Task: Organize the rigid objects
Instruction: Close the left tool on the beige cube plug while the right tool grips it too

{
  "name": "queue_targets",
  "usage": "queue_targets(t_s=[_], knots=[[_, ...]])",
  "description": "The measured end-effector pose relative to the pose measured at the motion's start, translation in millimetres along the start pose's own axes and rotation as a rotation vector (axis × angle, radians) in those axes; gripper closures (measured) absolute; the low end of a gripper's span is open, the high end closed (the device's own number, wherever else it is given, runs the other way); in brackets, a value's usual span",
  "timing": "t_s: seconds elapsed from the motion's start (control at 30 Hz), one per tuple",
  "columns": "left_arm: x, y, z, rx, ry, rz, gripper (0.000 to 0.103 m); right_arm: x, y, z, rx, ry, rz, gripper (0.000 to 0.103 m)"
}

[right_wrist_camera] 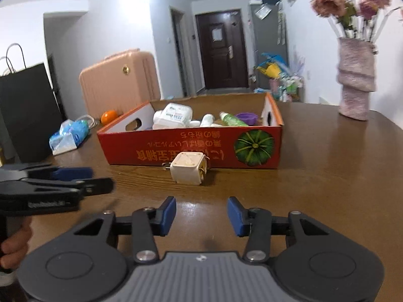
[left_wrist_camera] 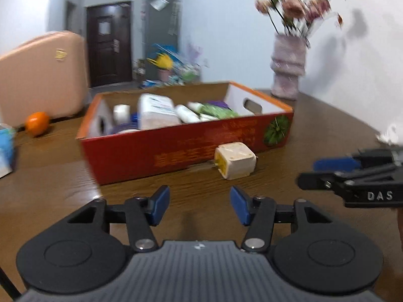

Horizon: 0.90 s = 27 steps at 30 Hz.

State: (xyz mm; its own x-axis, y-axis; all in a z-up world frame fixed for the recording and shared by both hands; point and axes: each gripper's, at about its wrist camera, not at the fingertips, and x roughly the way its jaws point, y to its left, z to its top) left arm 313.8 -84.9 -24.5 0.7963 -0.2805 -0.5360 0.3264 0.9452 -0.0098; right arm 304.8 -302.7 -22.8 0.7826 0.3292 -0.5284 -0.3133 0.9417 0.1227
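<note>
Empty tongs [right_wrist_camera: 201, 212] before cube [right_wrist_camera: 187, 167], box [right_wrist_camera: 191, 148].

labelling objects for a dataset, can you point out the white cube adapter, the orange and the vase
white cube adapter [right_wrist_camera: 187, 167], right wrist view, on its front face
orange [left_wrist_camera: 37, 123], left wrist view, on the middle of the fruit
vase [right_wrist_camera: 356, 83], right wrist view, on the middle of its body

Bench [right_wrist_camera: 327, 171]: dark brown wood grain.
Vase [right_wrist_camera: 356, 80]: pink, ridged, upright at the far right of the bench, holding pink flowers [right_wrist_camera: 327, 2].
Orange [right_wrist_camera: 109, 116]: on the bench, far left.
Tissue pack [right_wrist_camera: 69, 136]: blue and white, near the orange.
Suitcase [right_wrist_camera: 118, 83]: pink, upright behind the bench.
Paper bag [right_wrist_camera: 26, 110]: black, far left.
Door [right_wrist_camera: 223, 50]: dark, closed, at the end of the hallway.
</note>
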Motion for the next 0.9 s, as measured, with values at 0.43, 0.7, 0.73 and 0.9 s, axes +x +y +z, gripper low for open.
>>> queue_targets(t_s=[0.43, 0.7, 0.73, 0.9], knots=[[69.9, 9.4, 19.4, 0.071, 0.052, -0.199, 0.065, 69.6, -9.1, 29.9, -0.094, 0.052, 0.095, 0.06], [79.1, 12.5, 24.6, 0.042, 0.072, -0.26, 0.075, 86.2, -17.7, 29.0, -0.053, 0.066, 0.17, 0.071], [78.9, 12.4, 24.6, 0.043, 0.07, -0.259, 0.075, 87.2, -18.2, 28.4, -0.052, 0.073, 0.179, 0.076], [72.7, 9.6, 23.5, 0.038, 0.061, -0.241, 0.075, 80.1, -15.9, 25.7, -0.058, 0.057, 0.174, 0.077]])
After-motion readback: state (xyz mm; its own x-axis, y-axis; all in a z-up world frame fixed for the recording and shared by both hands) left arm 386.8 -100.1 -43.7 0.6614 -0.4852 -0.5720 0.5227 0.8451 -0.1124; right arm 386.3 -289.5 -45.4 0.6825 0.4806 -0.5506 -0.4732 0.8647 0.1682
